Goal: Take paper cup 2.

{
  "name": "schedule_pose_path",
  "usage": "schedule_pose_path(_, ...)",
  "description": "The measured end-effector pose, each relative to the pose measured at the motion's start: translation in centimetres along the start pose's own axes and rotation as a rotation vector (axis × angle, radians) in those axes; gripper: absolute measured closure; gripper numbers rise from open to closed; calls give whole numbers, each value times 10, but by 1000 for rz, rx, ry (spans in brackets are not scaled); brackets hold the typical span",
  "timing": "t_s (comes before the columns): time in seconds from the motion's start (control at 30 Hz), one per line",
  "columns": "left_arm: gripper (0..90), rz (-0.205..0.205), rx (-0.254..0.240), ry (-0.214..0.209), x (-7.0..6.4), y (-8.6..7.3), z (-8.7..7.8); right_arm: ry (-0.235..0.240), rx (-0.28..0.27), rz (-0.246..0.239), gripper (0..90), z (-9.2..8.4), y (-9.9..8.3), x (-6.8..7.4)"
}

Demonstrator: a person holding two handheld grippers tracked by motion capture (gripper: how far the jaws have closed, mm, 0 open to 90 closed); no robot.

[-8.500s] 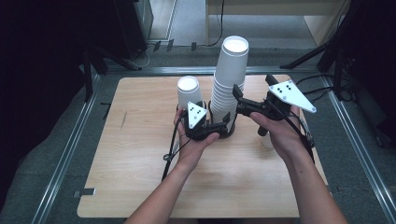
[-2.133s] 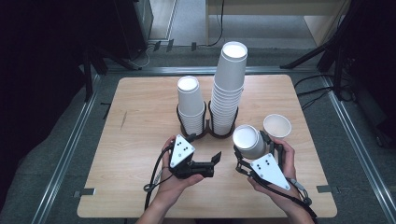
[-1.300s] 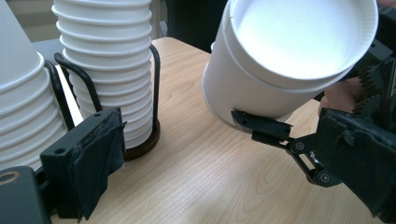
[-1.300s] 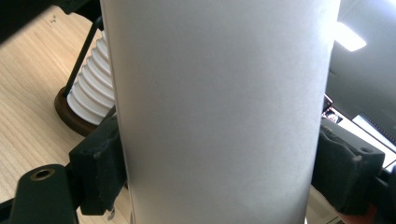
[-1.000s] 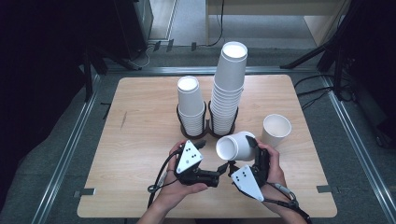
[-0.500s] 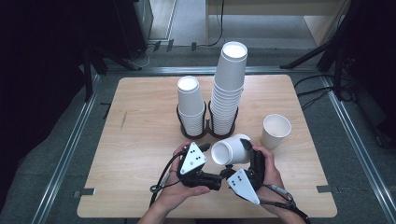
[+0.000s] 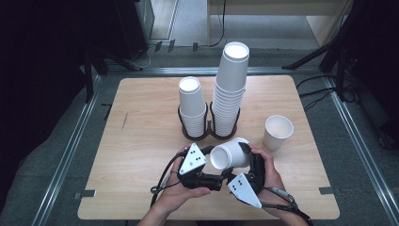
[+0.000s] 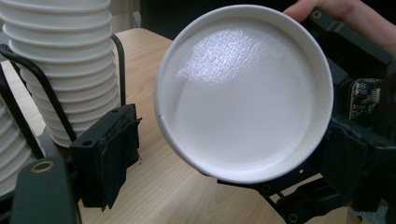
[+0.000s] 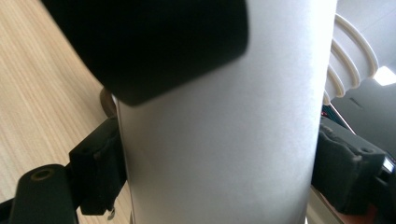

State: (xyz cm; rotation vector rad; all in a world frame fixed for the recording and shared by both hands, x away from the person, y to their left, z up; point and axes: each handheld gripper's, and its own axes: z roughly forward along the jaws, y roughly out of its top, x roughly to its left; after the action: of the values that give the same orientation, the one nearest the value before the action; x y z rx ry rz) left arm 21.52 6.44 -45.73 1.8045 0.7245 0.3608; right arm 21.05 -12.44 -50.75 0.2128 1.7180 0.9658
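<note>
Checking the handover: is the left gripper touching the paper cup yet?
Cannot tell. In the left gripper view the paper cup fills the space beside one jaw, but no contact or gap shows plainly.

On the table (image 7: 141, 141) before me two stacks of cups stand side by side in a rack (image 7: 209, 133), the shorter stack (image 7: 193, 106) left, the taller stack (image 7: 230, 87) right. A single cup (image 7: 277, 133) stands upright to their right. Nearer me, my two grippers hold a tipped cup (image 7: 229, 154).
</note>
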Motion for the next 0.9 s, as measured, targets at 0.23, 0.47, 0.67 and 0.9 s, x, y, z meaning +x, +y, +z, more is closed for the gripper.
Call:
schedule_pose_path(0.23,179,13,5,-1,-2,-1,1,24,-13,-7,154,-1,1,1)
schedule_pose_path(0.47,207,5,3,-7,-1,0,0,43,-26,-15,154,-2,0,0)
schedule_pose_path(0.67,205,4,4,-3,-1,0,0,50,-33,-29,155,-3,0,0)
schedule_pose_path(0.9,195,-4,6,-3,0,-1,1,61,-46,-41,155,-3,-1,1)
